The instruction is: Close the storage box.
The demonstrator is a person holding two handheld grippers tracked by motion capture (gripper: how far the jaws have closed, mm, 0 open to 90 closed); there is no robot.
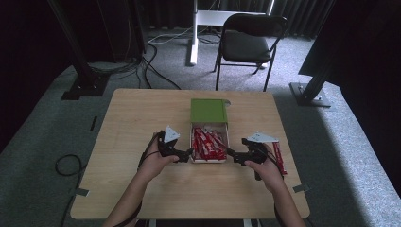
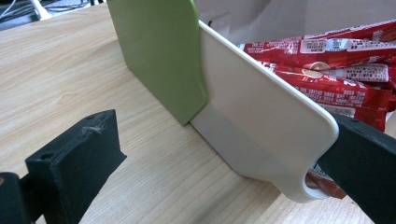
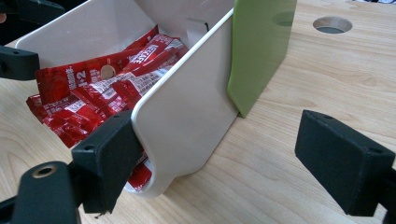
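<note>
Hidden: the near end of the white box [image 1: 208,161] is cut off behind the black jaws in both gripper views, and the print on the packets is too blurred to read in full.
Left gripper [image 1: 188,153]: jaws spread wide — one jaw sits inside the box against the packets at the near left corner, the other stands well clear over bare wood; the left side wall [image 2: 261,130] lies between them, not clamped.
Right gripper [image 1: 230,153]: also released — one jaw touches the inner face of the right wall [image 3: 187,116] at the near corner, the other hangs apart over the table [image 1: 142,109].
White box: rests at the table's middle, between the two grippers.
Contents: red packets [image 1: 207,144] piled lengthwise.
Green lid [image 1: 208,111]: at the box's far end.
Loose packet [image 1: 279,157]: lies on the table just right of the right hand.
Beyond: a dark folding chair [image 1: 248,40] on the carpet.
</note>
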